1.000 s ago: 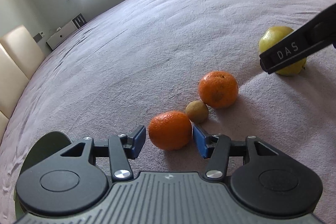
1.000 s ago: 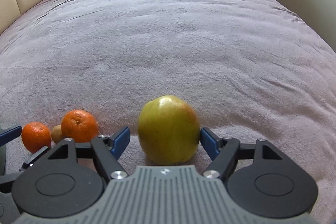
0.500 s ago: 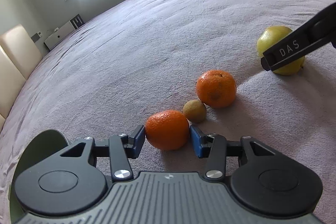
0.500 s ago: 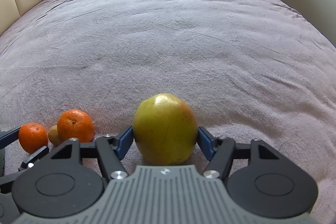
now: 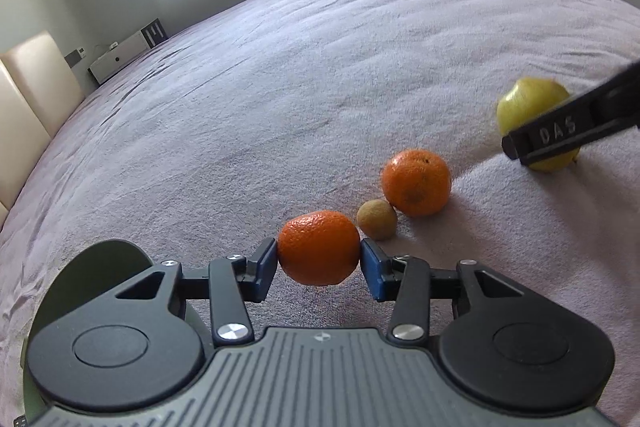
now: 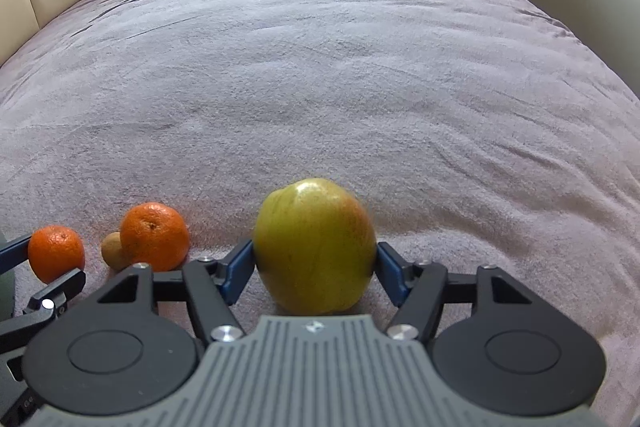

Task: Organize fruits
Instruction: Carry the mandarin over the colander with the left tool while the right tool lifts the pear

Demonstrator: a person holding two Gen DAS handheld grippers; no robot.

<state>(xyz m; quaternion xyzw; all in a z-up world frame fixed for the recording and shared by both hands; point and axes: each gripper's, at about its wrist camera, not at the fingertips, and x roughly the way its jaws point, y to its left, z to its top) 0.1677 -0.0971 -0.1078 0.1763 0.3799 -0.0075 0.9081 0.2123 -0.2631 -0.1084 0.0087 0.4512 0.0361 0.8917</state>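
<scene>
Left wrist view: left gripper (image 5: 319, 263) clamped on small orange (image 5: 319, 247); kiwi (image 5: 377, 219) just beyond, touching larger orange (image 5: 416, 182); broad bare blanket (image 5: 300, 87) ahead; green plate (image 5: 100, 267) rim at left.

Right wrist view: right gripper (image 6: 316, 267) clenched on apple (image 6: 315, 245); wide blanket up to far edge.

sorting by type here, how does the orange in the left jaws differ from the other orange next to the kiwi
The held orange is clamped between the left gripper jaws; the free orange sits ungripped on the blanket. The free orange touches the kiwi; the held orange stands apart from it. The free orange seems slightly bigger in the right wrist view. Both are round, bright orange, dimpled.
</scene>
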